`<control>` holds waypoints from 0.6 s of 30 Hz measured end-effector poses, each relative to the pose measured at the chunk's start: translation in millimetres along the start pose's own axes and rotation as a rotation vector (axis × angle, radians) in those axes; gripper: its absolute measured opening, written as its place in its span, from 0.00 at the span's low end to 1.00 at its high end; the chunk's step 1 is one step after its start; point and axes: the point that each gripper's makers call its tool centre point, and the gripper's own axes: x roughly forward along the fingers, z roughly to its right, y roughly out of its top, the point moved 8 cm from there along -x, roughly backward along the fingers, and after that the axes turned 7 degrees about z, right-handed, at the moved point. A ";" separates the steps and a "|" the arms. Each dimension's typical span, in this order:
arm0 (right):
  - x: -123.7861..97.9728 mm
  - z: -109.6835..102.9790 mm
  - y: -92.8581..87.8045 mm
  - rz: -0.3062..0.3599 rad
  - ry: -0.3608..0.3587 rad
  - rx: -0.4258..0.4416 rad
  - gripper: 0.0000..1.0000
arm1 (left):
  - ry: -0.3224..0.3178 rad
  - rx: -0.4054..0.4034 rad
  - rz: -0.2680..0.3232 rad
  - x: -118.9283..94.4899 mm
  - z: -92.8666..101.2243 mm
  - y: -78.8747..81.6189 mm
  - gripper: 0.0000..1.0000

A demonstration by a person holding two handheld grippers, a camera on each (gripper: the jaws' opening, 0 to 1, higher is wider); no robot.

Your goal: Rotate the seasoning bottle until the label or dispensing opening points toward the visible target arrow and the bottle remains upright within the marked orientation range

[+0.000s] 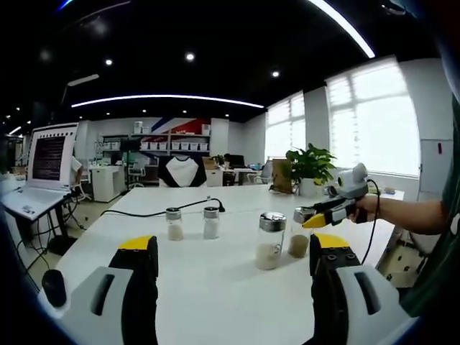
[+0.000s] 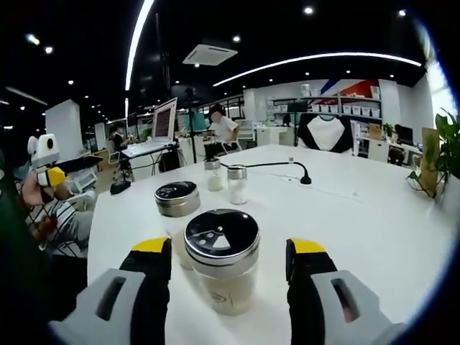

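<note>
A glass seasoning bottle (image 2: 221,262) with a black and silver shaker lid stands upright between the jaws of my right gripper (image 2: 228,253). The jaws stand open, with a gap on each side of the bottle. A second bottle (image 2: 177,205) stands just behind it. In the left gripper view both bottles (image 1: 271,241) (image 1: 299,233) stand on the white table (image 1: 215,287), and the right gripper (image 1: 320,218) reaches the brown-filled one from the right. My left gripper (image 1: 233,248) is open, holds nothing and is short of the bottles.
Two small salt shakers (image 1: 174,223) (image 1: 210,222) stand farther back beside a black cable (image 1: 144,213). A laptop (image 1: 47,165) and a mouse (image 1: 52,286) lie at the left. A potted plant (image 1: 309,165) stands at the table's far end. A person (image 2: 223,128) sits at a distant desk.
</note>
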 end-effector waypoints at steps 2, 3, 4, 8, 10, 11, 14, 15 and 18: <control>1.6 0.0 -1.0 0.001 0.018 0.006 0.62 | -0.004 -0.014 0.005 -0.1 0.4 0.4 0.92; 3.1 0.6 -1.6 0.001 0.027 0.006 0.62 | -0.004 -0.011 0.006 -0.2 0.4 0.6 0.92; 3.8 0.7 -2.0 -0.003 0.033 0.004 0.61 | -0.002 -0.003 0.005 -0.6 0.1 0.9 0.92; 6.7 0.9 -3.4 -0.011 0.047 0.005 0.57 | 0.007 -0.018 0.010 -2.3 -1.7 1.1 0.92; 8.6 1.7 -4.7 -0.014 0.049 0.008 0.56 | 0.011 -0.014 0.008 -3.0 -1.5 1.0 0.92; 9.0 1.6 -5.4 -0.016 0.053 0.010 0.55 | 0.010 -0.014 0.009 -3.6 -1.2 1.0 0.92; 9.3 -1.7 -5.4 -0.003 0.085 0.010 0.48 | -0.015 0.009 0.003 -4.1 3.0 2.2 0.92; 9.2 -2.0 -5.4 -0.001 0.086 0.012 0.46 | -0.020 0.009 0.007 -4.1 4.0 3.0 0.92; 9.9 0.0 -7.4 -0.007 0.076 0.011 0.43 | -0.028 0.007 0.016 -3.5 4.8 4.7 0.92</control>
